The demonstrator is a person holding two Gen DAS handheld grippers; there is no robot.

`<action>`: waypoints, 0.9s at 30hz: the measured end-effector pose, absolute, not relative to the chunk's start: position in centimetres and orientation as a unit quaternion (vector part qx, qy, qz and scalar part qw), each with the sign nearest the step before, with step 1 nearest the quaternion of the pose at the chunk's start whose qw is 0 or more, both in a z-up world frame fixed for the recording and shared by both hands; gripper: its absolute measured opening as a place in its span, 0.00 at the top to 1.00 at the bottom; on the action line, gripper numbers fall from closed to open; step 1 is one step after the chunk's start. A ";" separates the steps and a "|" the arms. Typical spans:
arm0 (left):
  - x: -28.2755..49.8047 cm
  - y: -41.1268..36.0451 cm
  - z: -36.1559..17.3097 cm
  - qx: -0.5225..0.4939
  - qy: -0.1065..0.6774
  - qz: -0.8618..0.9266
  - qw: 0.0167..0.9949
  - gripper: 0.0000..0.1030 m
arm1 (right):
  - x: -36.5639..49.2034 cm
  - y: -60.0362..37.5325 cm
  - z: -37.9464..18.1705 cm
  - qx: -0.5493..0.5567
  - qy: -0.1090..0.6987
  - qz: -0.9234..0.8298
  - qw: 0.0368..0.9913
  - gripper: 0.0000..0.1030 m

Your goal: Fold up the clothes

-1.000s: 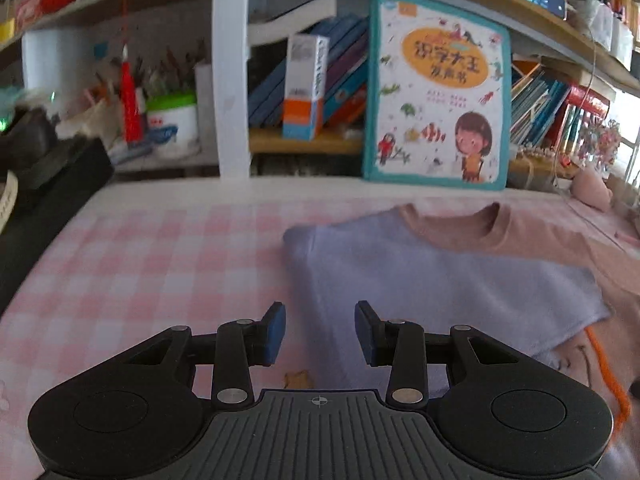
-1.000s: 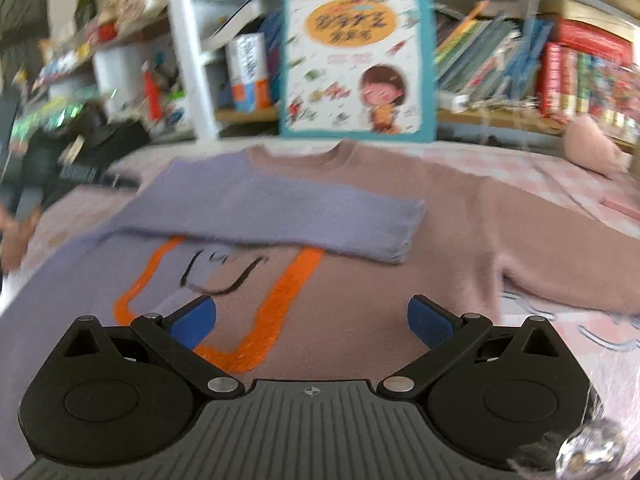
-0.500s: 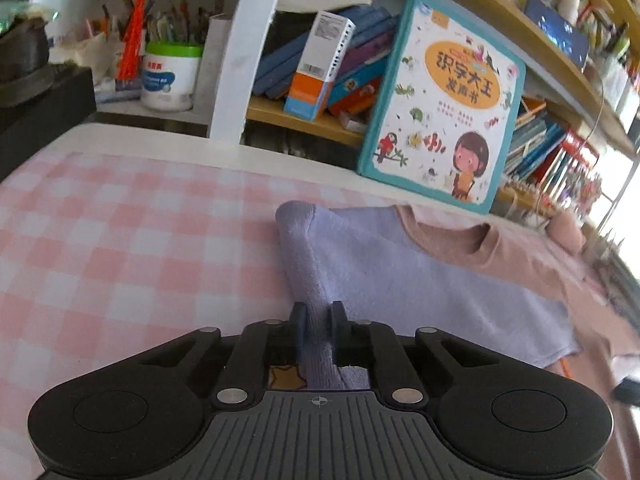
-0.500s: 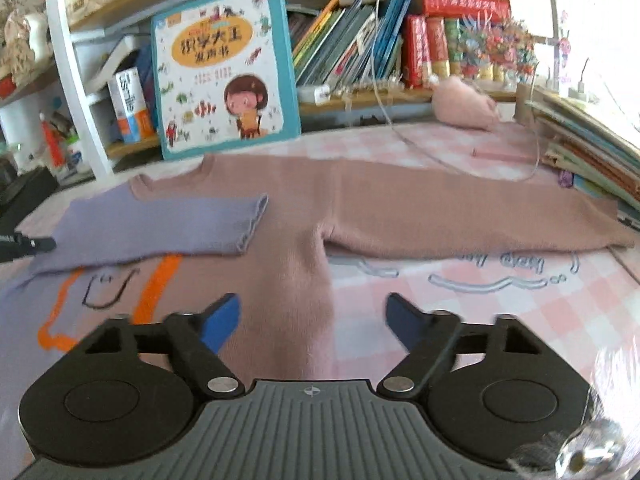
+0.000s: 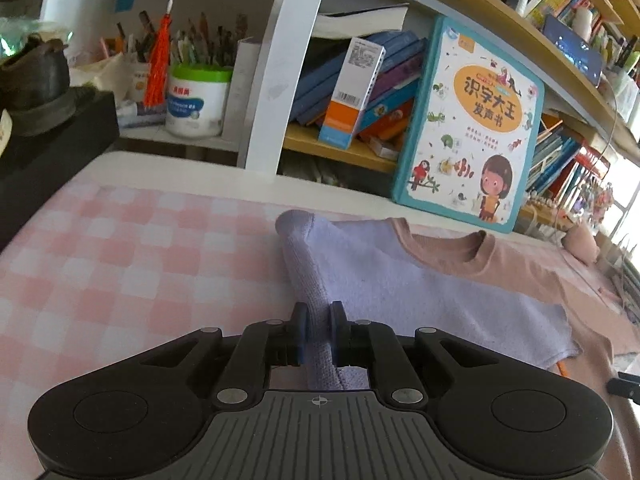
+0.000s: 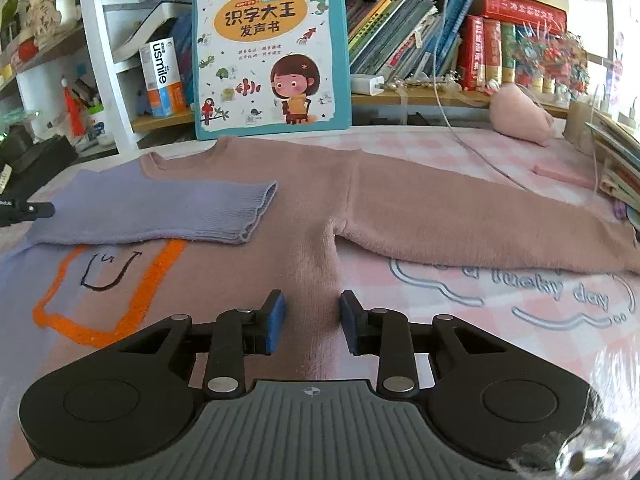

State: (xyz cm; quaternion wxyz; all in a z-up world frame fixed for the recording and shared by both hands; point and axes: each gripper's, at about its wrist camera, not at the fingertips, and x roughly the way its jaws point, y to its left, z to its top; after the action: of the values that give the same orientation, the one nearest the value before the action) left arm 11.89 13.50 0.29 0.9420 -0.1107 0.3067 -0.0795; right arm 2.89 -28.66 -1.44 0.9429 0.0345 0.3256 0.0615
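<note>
A pink and lilac sweater (image 6: 256,216) lies flat on the pink checked cloth, its lilac sleeve (image 6: 160,212) folded across the chest and its pink sleeve (image 6: 480,220) stretched out to the right. In the left wrist view my left gripper (image 5: 318,332) is shut on the lilac folded side edge (image 5: 304,272) of the sweater, which is pinched up into a ridge. My right gripper (image 6: 312,320) stands open low over the sweater's right side edge below the armpit, the pink fabric lying between its fingers.
A big picture book (image 6: 272,48) leans on the shelf behind the collar, with rows of books (image 6: 480,40) to its right. A pink plush (image 6: 520,114), a white cable (image 6: 472,128) and a book stack (image 6: 616,168) sit at the right. A black box (image 5: 48,148) lies at the left.
My left gripper has gone from open to shut on the sweater's lilac edge and lifted it. My right gripper swung right to the pink side and narrowed its opening.
</note>
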 end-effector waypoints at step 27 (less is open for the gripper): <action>2.9 4.2 0.6 0.126 0.212 -0.311 0.918 0.08 | 3.0 -35.1 1.6 0.037 0.287 -0.103 0.952 0.11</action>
State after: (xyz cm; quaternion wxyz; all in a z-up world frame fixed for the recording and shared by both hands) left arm 2.87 4.16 0.57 0.9179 0.1257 0.2117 -0.3112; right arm 2.98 -35.10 1.60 0.9516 0.0368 0.2871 -0.1034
